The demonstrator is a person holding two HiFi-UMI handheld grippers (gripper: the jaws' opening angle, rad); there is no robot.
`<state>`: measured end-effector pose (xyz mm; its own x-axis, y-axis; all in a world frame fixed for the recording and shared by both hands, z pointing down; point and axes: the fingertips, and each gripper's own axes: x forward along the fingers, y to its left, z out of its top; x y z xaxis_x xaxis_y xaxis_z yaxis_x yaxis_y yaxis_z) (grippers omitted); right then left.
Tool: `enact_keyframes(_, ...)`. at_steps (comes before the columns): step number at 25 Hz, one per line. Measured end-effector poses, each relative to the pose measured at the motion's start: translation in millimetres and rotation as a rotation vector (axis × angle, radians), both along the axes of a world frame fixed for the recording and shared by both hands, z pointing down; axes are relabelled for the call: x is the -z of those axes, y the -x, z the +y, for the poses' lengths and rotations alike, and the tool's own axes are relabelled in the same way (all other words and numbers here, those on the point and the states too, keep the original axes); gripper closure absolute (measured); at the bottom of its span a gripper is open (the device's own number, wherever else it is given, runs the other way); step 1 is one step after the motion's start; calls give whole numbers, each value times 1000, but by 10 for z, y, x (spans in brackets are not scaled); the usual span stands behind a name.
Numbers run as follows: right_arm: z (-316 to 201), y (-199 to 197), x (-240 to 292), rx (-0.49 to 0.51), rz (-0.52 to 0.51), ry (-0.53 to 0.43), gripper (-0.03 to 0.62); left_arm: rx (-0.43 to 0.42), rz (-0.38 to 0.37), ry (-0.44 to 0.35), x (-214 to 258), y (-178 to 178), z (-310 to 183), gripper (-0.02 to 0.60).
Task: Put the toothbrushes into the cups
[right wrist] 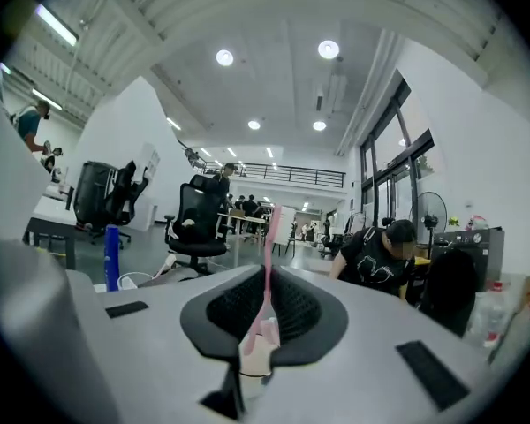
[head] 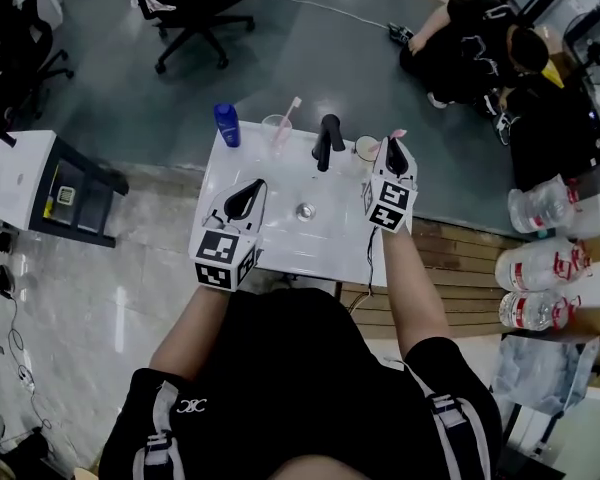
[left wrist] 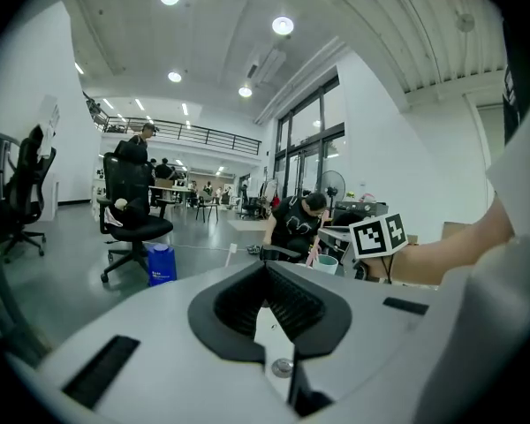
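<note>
Tips of the left gripper (head: 255, 188) meet with nothing between them. It hovers over the front left part of the white rectangular washbasin (head: 280, 253), and the small round metal drain (head: 305, 210) lies just to its right. The right gripper (head: 393, 146) is farther back, at the basin's right rear corner. Its jaws are drawn narrow and clamped on a slim pink plastic toothbrush (right wrist: 268, 254), whose handle stands up between the ribbed black pads and pokes out past the tips. This gripper sits just to the right of a pale round cup (head: 366, 149); whether the brush touches that cup cannot be told. Left of the pale cup stands the black faucet (head: 327, 140). Beyond the faucet, toward the left rear corner, a clear plastic cup (head: 276, 128) holds a second pink toothbrush (head: 292, 106) that leans out over its rim. A blue cylindrical bottle (head: 227, 125) stands upright just left of the clear cup. Past the basin lies grey floor, with a black wheeled office chair (head: 195, 3) at upper left and a person in dark clothes (head: 480, 43) crouched at upper right.
</note>
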<state>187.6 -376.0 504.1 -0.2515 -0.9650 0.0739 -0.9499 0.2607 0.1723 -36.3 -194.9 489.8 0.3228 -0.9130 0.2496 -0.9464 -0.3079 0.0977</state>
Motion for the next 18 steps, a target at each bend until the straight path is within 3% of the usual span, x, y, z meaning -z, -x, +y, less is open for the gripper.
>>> enact_keyframes(18,-141,128,-669,-70,-45,152,553,25,-35,12,15,137,-33,569)
